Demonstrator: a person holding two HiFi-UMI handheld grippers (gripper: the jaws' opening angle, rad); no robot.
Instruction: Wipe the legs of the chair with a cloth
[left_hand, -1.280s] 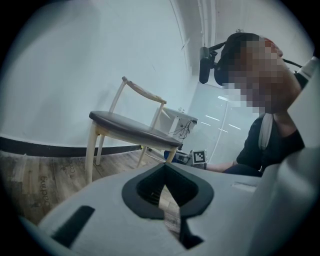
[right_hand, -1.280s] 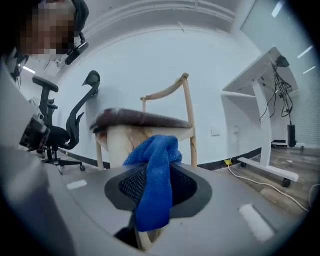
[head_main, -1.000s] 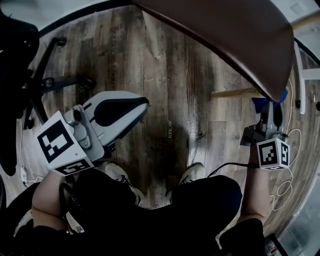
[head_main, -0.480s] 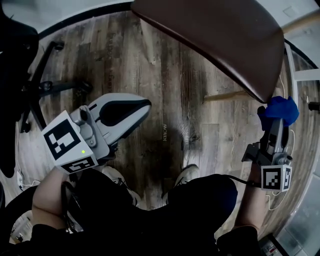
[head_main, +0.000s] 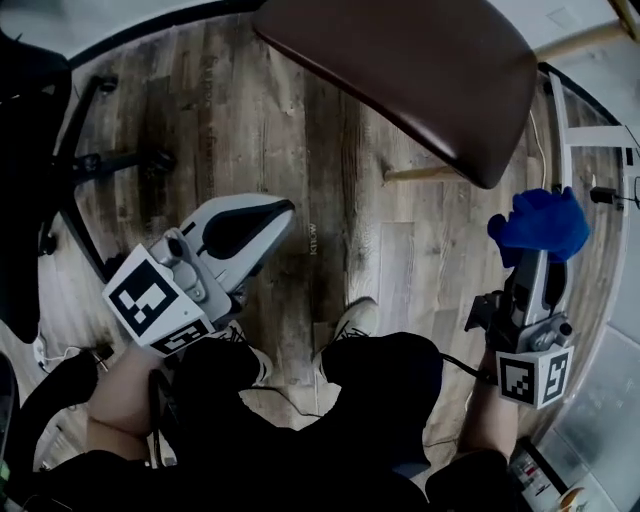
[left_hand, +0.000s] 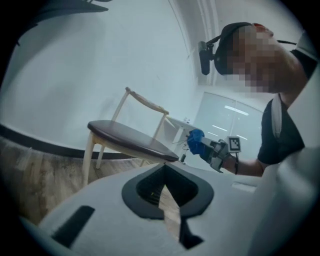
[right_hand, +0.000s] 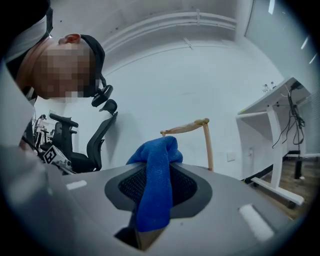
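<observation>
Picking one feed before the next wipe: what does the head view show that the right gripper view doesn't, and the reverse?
Only the head view: the chair's dark brown seat, a pale wooden chair leg below it, and the person's shoes. Only the right gripper view: the black headset on the person's head, and the right claw with jaws shut on the blue microfibre cloth. Both: that cloth in the right claw, plus the black office chair.

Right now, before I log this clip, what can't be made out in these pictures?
Chair legs: under the seat in the head view; the far ones sit behind the left gripper in its own view.
Right gripper tips: wrapped in the blue cloth, head view.
Dirt on the legs: too small anywhere.
</observation>
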